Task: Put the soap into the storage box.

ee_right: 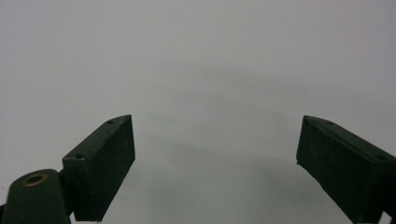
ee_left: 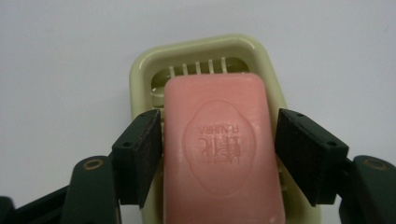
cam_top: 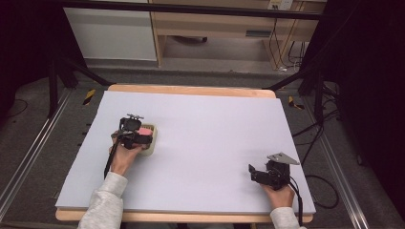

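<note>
Pink soap in its dish, left claw loosened around it

Soap lying in pale green dish at left of lilac surface; left pads just off its sides, no grip. Right claw spread wide, holding nothing, low over bare surface near right edge.

In the left gripper view, the bottom edge of the frame is cutting off the near end of the pink soap bar, and the bar is hiding most of the slotted floor of the pale green soap dish. The embossed lettering at the bar's centre is sitting upside down and reading too soft to make out. In the high view, the left gripper is covering much of the dish at centre left.
</note>
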